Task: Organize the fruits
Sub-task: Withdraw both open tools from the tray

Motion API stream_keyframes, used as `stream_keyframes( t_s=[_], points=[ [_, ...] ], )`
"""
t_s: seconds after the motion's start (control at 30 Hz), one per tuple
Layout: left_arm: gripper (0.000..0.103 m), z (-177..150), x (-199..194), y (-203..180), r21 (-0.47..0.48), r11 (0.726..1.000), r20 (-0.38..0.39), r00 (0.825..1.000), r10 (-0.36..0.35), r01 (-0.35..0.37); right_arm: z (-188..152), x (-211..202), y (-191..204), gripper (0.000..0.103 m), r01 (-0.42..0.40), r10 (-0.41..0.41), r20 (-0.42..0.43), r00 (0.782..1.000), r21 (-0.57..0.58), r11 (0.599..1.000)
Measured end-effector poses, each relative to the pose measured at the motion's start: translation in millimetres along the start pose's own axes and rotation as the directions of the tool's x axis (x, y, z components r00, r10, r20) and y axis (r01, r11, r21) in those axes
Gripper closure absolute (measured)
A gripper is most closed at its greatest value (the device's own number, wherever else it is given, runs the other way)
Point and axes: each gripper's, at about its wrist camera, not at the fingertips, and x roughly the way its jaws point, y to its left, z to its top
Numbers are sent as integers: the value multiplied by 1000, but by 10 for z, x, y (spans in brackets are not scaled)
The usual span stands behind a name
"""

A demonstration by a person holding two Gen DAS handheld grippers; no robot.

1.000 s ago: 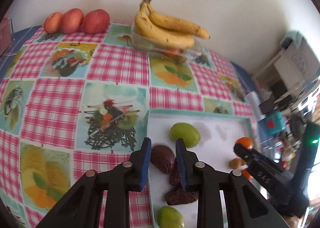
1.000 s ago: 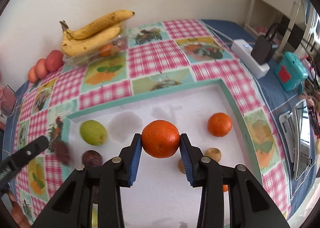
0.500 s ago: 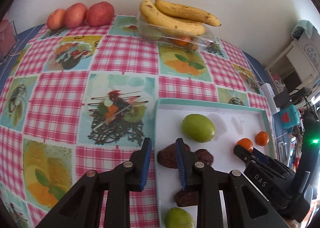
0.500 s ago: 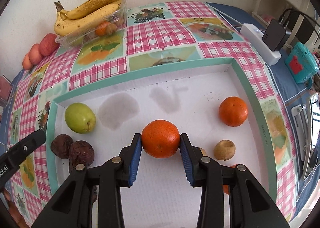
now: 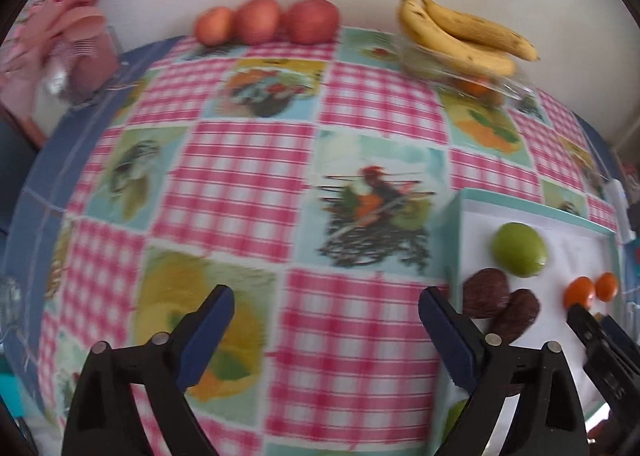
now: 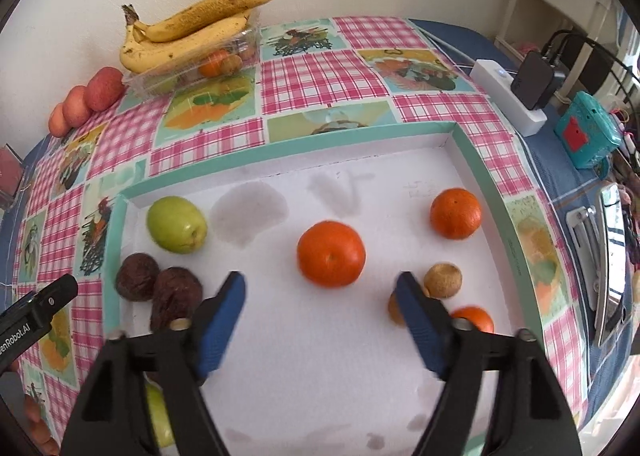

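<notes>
Inside the tray (image 6: 476, 160), an orange (image 6: 331, 254) sits just ahead of the right gripper (image 6: 320, 296), whose jaws stand wide apart. Over the tablecloth (image 5: 248, 176) beside the tray's left edge, the left gripper (image 5: 326, 310) also gapes, empty.

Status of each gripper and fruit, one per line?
left gripper: open, empty, over tablecloth
right gripper: open, empty
large orange: resting in tray, free
green fruit: in tray corner
bananas: atop clear container
</notes>
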Motion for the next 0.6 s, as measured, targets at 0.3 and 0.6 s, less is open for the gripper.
stream_keyframes(
  t_s=[0.3, 0.6],
  points=[
    [0, -316, -441, 283, 36, 997, 86, 994, 64, -67, -455, -365, 271, 13, -33, 34, 22, 999, -45, 998],
    [0, -728, -697, 586, 46, 983, 103, 980, 170, -176, -842, -628, 425, 13, -26, 30, 37, 999, -93, 995]
  ],
)
